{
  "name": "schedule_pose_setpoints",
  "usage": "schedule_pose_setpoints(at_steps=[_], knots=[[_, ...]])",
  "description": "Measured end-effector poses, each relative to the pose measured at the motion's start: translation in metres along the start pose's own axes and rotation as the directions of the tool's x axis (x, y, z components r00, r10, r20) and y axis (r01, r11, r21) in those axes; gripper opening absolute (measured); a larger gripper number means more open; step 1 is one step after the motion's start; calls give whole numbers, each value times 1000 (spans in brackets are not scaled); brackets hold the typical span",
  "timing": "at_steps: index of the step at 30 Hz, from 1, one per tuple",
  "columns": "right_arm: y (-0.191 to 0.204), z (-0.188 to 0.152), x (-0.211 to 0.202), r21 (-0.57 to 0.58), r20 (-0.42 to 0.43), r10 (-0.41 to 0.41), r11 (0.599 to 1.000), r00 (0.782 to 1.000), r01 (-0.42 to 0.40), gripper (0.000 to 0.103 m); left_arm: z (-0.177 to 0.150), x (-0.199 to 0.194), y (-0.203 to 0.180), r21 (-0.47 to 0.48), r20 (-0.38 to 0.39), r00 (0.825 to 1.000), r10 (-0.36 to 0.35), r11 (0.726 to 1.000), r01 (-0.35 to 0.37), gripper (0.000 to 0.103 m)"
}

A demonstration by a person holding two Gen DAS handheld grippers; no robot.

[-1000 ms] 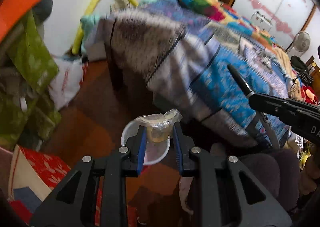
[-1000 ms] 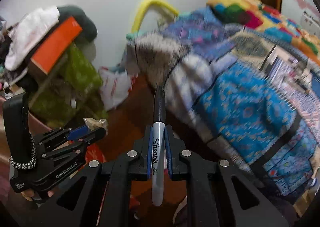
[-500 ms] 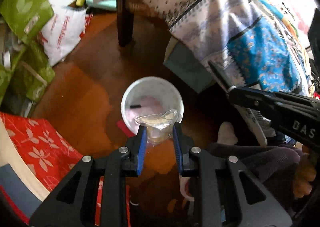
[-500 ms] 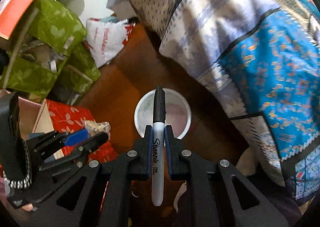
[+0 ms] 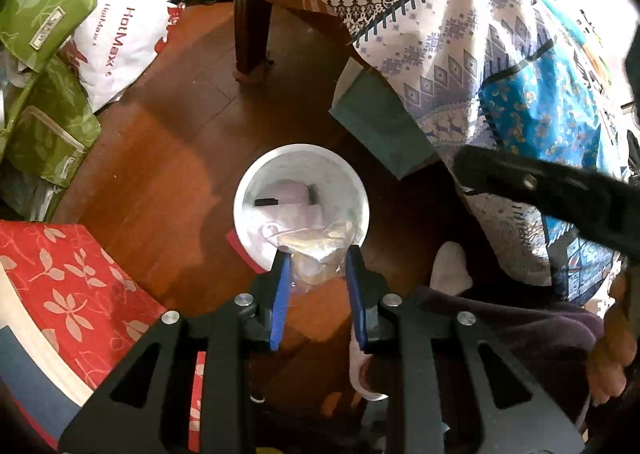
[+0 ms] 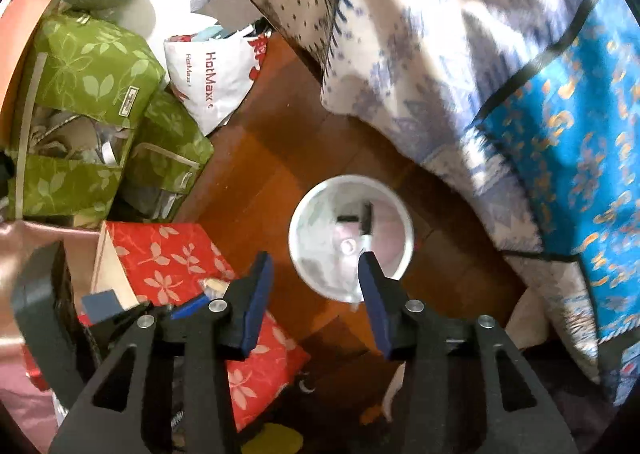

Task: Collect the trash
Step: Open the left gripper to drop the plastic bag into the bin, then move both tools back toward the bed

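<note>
Right gripper (image 6: 314, 270): fingers opening, emptied; marker (image 6: 366, 219) released since earlier, seen in bin (image 6: 304, 221).
Left gripper (image 5: 316, 268): fingers opening around plastic wrapper (image 5: 316, 250), lowered above bin.

both grippers, left (image 5: 316, 266) and right (image 6: 316, 270), are black with blue pads (image 5: 280, 298) and round silver screws (image 5: 170, 316).
</note>
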State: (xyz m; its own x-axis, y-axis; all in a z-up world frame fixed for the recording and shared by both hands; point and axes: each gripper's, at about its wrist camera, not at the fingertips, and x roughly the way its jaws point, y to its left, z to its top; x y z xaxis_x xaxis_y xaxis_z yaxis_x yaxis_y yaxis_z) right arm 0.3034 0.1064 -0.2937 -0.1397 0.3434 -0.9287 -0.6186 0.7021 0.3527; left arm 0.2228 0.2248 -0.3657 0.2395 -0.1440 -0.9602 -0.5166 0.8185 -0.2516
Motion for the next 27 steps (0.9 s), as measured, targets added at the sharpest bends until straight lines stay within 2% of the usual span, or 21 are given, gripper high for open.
schedule_pose_setpoints(at_steps=[2,4,11,17,22,27], knots=[[1,1,-5,-23,18,-23,999,1000,23,41,5,0,-3,-5,-3,1000,7,1000,-7,37],[1,-1,-13,-43,34,-30,999,999,32,41,7,-2,-6,-6,0,1000,28,1000,-28,56],[5,-12,-43,-90,103,-68,993,992,78,41,4,-26,-17,17,61,997,45,999,-46,57],[12,-25,-73,-123,181,-96,985,979,120,41,-8,-71,-28,37,156,986,52,998,-59,57],[19,-43,-108,-142,273,-104,979,956,147,41,-20,-117,-41,64,263,964,36,996,-54,57],[19,-64,-151,-141,371,-102,976,923,164,41,-37,-167,-65,108,374,927,6,993,-49,57]])
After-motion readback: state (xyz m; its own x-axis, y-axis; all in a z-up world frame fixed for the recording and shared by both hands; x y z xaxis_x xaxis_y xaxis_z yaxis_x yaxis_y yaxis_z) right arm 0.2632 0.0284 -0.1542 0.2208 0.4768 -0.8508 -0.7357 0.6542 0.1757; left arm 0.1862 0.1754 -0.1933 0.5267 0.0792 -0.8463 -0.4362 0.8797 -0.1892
